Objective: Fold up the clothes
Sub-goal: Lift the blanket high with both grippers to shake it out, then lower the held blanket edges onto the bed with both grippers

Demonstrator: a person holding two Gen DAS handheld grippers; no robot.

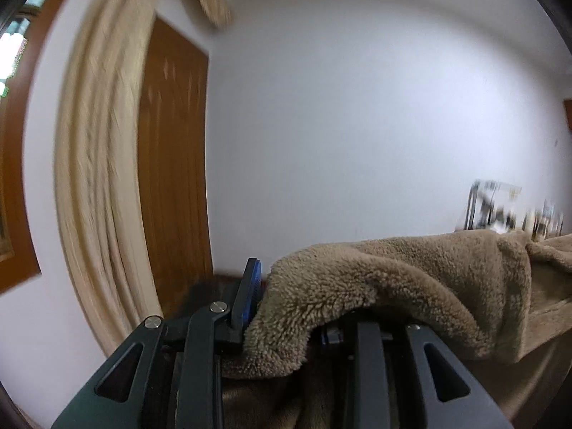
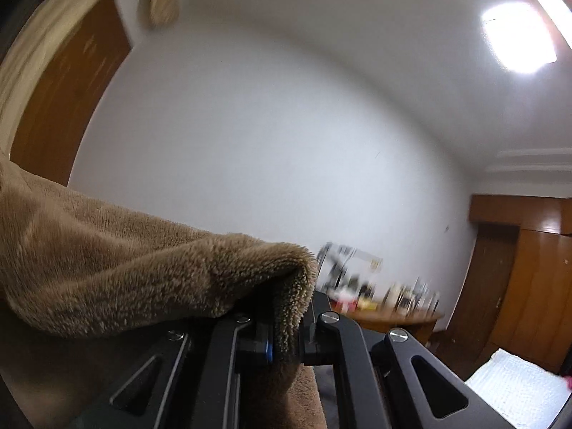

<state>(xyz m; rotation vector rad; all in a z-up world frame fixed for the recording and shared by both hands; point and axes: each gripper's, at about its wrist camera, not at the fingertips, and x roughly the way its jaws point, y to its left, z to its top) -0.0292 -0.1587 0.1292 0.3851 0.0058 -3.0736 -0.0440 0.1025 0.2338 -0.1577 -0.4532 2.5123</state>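
Note:
A brown fleece garment (image 1: 375, 279) is lifted high between both grippers, stretched across toward the right in the left wrist view. My left gripper (image 1: 282, 307) is shut on one edge of it; its left finger (image 1: 246, 293) with a blue pad shows, and the right finger is buried under the pile. In the right wrist view the same brown fleece garment (image 2: 125, 261) drapes in from the left. My right gripper (image 2: 286, 336) is shut on its corner, the fabric pinched between the black jaws beside a blue pad.
Both cameras point up at a white wall (image 1: 357, 125). A cream curtain (image 1: 96, 178) and brown wooden door (image 1: 171, 178) stand left. A cluttered wooden table (image 2: 389, 304) sits far off, wooden wardrobes (image 2: 529, 286) right, a ceiling light (image 2: 518, 43) above, a white surface (image 2: 518, 389) low right.

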